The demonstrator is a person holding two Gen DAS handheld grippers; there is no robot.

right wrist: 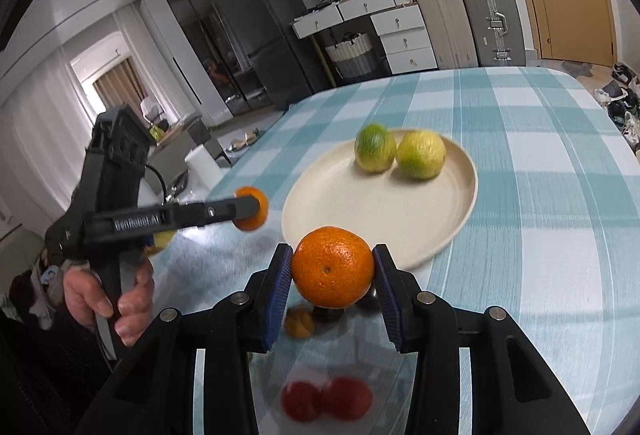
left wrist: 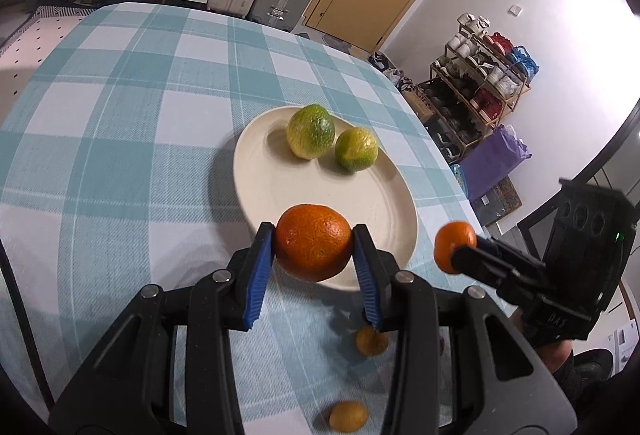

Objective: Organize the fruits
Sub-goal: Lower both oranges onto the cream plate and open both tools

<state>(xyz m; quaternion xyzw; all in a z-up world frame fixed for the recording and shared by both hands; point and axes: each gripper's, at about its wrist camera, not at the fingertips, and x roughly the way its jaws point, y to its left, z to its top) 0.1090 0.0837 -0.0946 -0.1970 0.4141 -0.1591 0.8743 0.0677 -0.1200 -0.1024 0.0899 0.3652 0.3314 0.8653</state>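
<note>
Left tongs [left wrist: 314,249] pinching an orange [left wrist: 314,241] between blue pads, held just over the near rim of the cream plate [left wrist: 276,191]. Right tongs [right wrist: 332,267] likewise clamped on a second orange [right wrist: 332,267], pads pressed to both its sides; it hangs above the table [right wrist: 540,235] just short of the plate's near rim. From the left view that same fruit shows off to the right of the plate, clear of it.

Step in hand, by my read: both oranges lifted, carry to plate under way. Plate already holds two green-yellow citrus [left wrist: 310,131] [left wrist: 356,149], side by side at the far half; near half is bare. Next move calls for bringing each orange over that bare area, lowering until it rests, then spreading the pads. The two tongs converge on one spot, so stagger them or keep the drop points apart. Round fruit may roll on release, so set low and away from the rim.

Left on the table near the person: two small yellow-orange fruits [left wrist: 372,341] [left wrist: 348,415] below the left tongs, two blurred red fruits [right wrist: 326,399] below the right tongs, something dark under the right orange, can't tell what. None block the path to the plate. Checked tablecloth otherwise bare around the plate. Background: suitcases, drawers, shoe rack, door.
</note>
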